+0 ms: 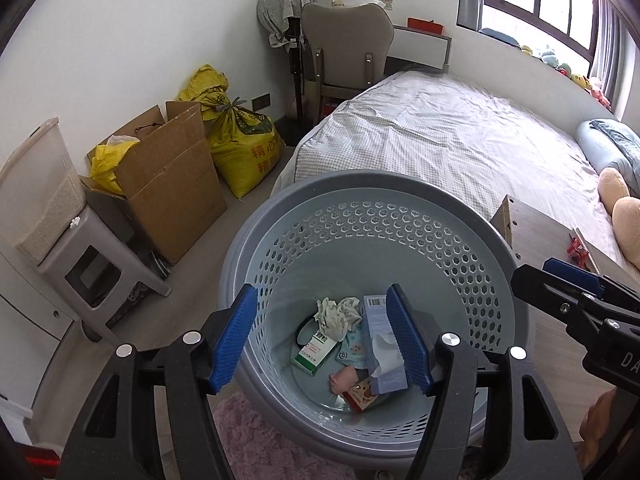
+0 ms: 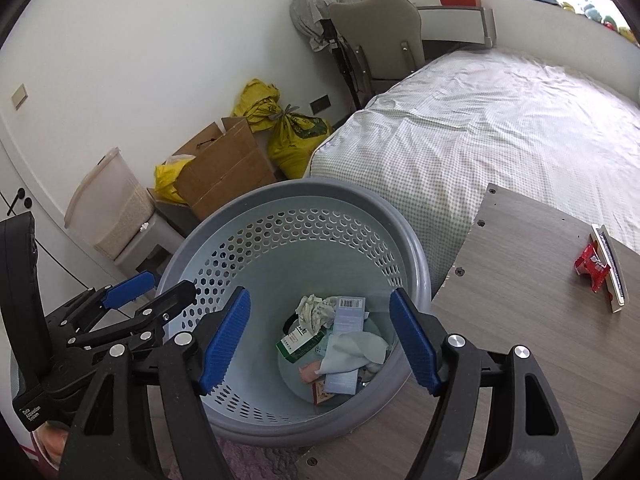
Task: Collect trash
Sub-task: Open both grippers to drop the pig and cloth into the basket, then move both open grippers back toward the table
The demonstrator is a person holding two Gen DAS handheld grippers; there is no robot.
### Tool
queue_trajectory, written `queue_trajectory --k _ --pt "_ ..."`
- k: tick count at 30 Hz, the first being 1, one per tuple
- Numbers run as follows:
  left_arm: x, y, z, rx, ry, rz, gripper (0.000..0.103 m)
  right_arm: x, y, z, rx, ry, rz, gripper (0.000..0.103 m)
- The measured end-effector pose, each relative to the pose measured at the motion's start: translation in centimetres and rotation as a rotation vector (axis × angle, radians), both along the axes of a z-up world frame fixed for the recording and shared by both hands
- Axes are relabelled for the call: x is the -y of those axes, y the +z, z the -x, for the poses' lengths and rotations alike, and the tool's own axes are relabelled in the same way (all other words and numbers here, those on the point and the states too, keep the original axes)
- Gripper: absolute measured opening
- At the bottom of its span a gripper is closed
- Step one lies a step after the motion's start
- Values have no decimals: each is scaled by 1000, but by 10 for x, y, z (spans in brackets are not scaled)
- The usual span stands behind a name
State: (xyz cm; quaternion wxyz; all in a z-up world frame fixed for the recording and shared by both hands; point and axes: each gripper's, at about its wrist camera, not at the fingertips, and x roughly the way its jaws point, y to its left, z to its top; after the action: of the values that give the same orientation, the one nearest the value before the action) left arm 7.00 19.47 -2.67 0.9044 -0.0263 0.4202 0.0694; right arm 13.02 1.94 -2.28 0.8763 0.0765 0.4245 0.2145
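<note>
Over the basket: both grippers hover above the grey perforated basket, fingers aimed down into it.
Left gripper: fingers spread wide, released, nothing between them, touching nothing.
Right gripper: fingers also wide apart, empty, clear of the basket rim.
Trash in basket: crumpled paper, green-white box, pale blue tissue box with a tissue sticking out, pink scrap, small orange pack; all on the basket floor, below and between the fingers in both views.
Remaining trash: red wrapper on the worktop, well right of the right gripper, touching a flat white-edged strip.
Basket position: beside the worktop edge, near the bed.
</note>
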Motion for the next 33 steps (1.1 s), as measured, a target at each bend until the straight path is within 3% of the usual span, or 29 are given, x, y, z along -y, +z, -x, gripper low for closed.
queue_trajectory --k 10,22,33 --pt "22 3 2 4 -31 12 71 33 -1 13 4 -74 0 79" --pt "96 0 -8 -8 -159 37 71 139 -9 23 22 -304 69 82" --pt "165 -3 -31 -23 -250 40 71 209 -29 -16 -6 -385 188 82"
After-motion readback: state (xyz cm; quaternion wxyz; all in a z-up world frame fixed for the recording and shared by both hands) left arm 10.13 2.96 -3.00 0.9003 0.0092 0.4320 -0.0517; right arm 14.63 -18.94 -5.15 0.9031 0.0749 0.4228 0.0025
